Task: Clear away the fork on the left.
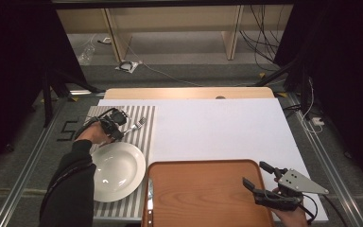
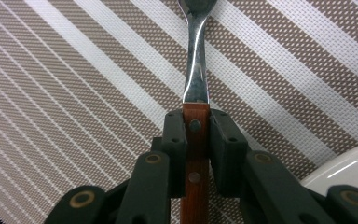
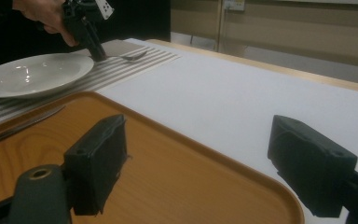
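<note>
A knife lies in the wooden tray, white plate bare.

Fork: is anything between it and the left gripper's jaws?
Nothing visible. The left gripper has its jaws closed on the fork's wooden handle, pads pressing both sides. The fork lies on the striped mat, beyond the plate. The right gripper is open over the tray.
</note>
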{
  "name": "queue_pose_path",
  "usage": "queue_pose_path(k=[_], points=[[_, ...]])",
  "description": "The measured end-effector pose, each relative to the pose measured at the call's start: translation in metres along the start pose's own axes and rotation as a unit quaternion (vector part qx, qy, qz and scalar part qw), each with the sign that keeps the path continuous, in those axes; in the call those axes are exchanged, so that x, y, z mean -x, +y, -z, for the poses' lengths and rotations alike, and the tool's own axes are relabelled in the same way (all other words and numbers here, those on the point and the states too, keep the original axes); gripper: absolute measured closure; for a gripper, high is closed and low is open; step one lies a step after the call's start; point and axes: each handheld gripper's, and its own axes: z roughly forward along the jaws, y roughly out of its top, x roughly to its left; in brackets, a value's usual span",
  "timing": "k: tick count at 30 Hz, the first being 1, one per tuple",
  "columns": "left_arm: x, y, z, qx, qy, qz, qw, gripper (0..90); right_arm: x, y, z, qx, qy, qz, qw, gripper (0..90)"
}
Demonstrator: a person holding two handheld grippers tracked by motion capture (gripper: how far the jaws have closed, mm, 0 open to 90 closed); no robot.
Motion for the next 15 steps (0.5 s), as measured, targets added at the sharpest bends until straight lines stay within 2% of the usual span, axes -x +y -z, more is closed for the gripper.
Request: queue_pose_path(k=[4, 8, 11, 15], points=[[-0.004, -0.003, 0.006, 0.006, 0.021, 0.004, 0.9998, 77.1, 0.0, 0.0, 0.0, 0.0, 0.0, 0.001, 1.0, 20.5], [-0.009, -0.005, 0.011, 0.002, 0.035, 0.006, 0.9994, 77.1, 0.0, 0.0, 0.0, -0.002, 0.0, 0.002, 1.0, 20.6], [-0.011, -0.007, 0.016, 0.003, 0.042, 0.014, 0.999, 77.1, 0.0, 0.0, 0.0, -0.001, 0.0, 0.001, 1.0, 20.6], [-0.011, -0.008, 0.025, 0.008, 0.037, 0.03, 0.9989, 77.1, 0.0, 0.0, 0.0, -0.002, -0.001, 0.001, 1.0, 20.6]])
